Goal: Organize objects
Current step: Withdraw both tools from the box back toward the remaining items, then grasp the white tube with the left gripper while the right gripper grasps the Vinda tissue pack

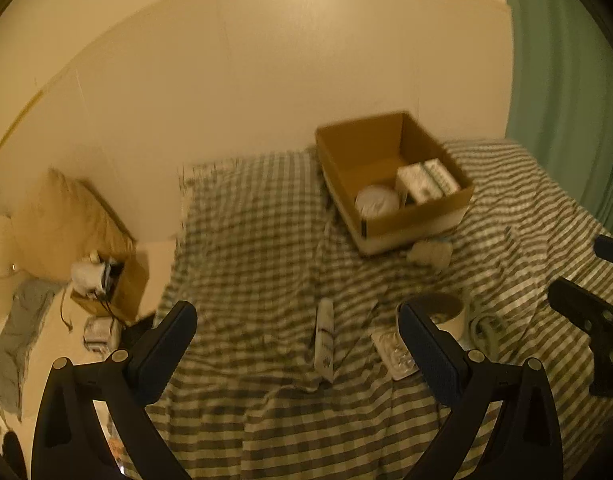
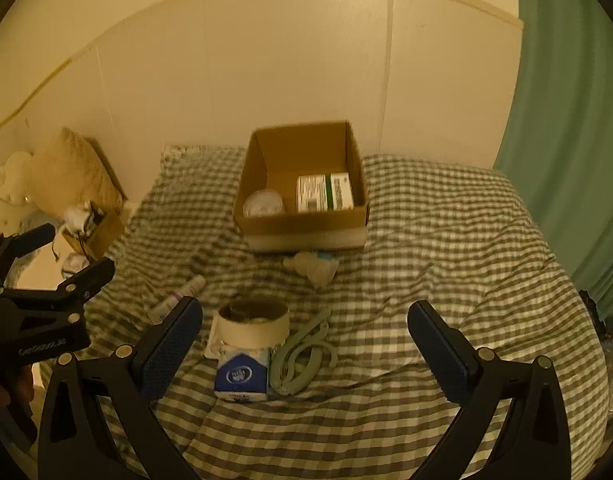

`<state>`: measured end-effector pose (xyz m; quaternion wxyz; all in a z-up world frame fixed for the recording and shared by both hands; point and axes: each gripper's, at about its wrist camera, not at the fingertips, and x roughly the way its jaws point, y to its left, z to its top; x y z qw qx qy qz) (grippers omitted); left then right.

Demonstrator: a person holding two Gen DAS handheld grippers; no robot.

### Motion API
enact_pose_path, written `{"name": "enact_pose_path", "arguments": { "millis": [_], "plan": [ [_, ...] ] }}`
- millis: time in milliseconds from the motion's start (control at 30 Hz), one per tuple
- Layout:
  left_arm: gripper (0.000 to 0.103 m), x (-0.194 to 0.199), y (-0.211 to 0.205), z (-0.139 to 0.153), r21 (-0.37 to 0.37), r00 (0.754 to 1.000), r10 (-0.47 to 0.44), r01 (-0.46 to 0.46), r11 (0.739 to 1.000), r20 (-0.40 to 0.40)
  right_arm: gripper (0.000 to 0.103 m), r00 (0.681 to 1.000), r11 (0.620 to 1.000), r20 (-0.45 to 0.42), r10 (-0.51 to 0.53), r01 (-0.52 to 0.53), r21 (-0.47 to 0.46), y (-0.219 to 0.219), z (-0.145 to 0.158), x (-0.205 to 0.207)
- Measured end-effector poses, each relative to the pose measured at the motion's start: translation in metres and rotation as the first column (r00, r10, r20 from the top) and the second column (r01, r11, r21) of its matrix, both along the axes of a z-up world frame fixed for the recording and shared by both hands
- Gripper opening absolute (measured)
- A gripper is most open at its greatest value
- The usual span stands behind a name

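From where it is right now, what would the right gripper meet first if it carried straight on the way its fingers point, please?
Probably the bedspread: the open right gripper aims down just right of the tape roll and over the green hanger. Depth is unclear, so it might graze the hanger.

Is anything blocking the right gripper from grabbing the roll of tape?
Nothing visible does. The open right gripper hovers above the tape roll, which stands on a blue-and-white carton. The grey hanger lies beside it.

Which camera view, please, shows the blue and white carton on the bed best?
The right wrist view: the blue and white carton lies near the frame's centre, its front face unobstructed, just below the tape roll. In the left wrist view I cannot make it out; that tool's own finger covers that area.
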<state>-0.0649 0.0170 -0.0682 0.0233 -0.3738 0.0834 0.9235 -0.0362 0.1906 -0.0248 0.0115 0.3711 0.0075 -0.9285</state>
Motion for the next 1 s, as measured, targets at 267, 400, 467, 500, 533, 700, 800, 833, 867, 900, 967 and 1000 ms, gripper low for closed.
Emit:
{"name": "enact_pose_path", "arguments": {
  "millis": [267, 400, 467, 500, 533, 700, 800, 833, 867, 900, 967, 1000],
  "plan": [
    [0.095, -0.026, -0.002, -0.054, -0.034, 0.995, 0.033, -0.03, 0.999, 0.092, 0.103, 0.997, 0.999, 0.077, 0.018, -0.021, 0.032, -0.009, -0.033, -0.006],
    [0.091, -0.031, 0.002, -0.072, -0.02, 0.993, 0.019, -0.017, 1.0, 0.121, 0.103, 0.992, 1.0, 0.124, 0.022, -0.024, 0.017, -0.01, -0.048, -0.009],
    [0.082, -0.034, 0.007, -0.082, -0.015, 0.99, -0.002, 0.004, 1.0, 0.143, 0.103, 0.99, 0.999, 0.138, 0.028, -0.032, 0.022, -0.012, -0.054, -0.01],
    [0.082, -0.035, 0.009, -0.088, -0.022, 0.988, -0.01, 0.013, 1.0, 0.153, 0.103, 0.989, 0.999, 0.145, 0.033, -0.038, 0.029, -0.014, -0.057, -0.01],
    [0.082, -0.037, 0.012, -0.094, -0.035, 0.987, -0.014, 0.02, 0.999, 0.162, 0.103, 0.988, 0.999, 0.151, 0.037, -0.042, 0.032, -0.016, -0.059, -0.01],
    [0.054, -0.046, 0.019, -0.119, -0.036, 0.973, -0.04, 0.049, 0.998, 0.228, 0.103, 0.981, 0.997, 0.184, 0.055, -0.062, 0.035, -0.021, -0.072, -0.013],
    [0.023, -0.049, 0.022, -0.126, -0.046, 0.967, -0.042, 0.056, 0.997, 0.249, 0.103, 0.978, 0.997, 0.198, 0.057, -0.065, 0.035, -0.021, -0.078, -0.015],
    [0.016, -0.048, 0.021, -0.125, -0.046, 0.968, -0.04, 0.053, 0.998, 0.248, 0.103, 0.978, 0.997, 0.202, 0.057, -0.065, 0.033, -0.022, -0.08, -0.016],
    [0.014, -0.048, 0.021, -0.124, -0.042, 0.968, -0.04, 0.052, 0.998, 0.248, 0.103, 0.977, 0.997, 0.205, 0.057, -0.065, 0.032, -0.021, -0.08, -0.016],
    [0.014, -0.047, 0.02, -0.122, -0.04, 0.969, -0.038, 0.049, 0.998, 0.244, 0.103, 0.976, 0.997, 0.209, 0.058, -0.065, 0.029, -0.022, -0.082, -0.017],
    [0.014, -0.043, 0.019, -0.112, -0.051, 0.974, -0.036, 0.049, 0.998, 0.225, 0.103, 0.974, 0.997, 0.218, 0.062, -0.069, 0.024, -0.023, -0.084, -0.018],
    [0.014, -0.041, 0.019, -0.107, -0.054, 0.975, -0.038, 0.051, 0.997, 0.218, 0.103, 0.973, 0.997, 0.222, 0.065, -0.072, 0.02, -0.025, -0.085, -0.019]
  ]
}}
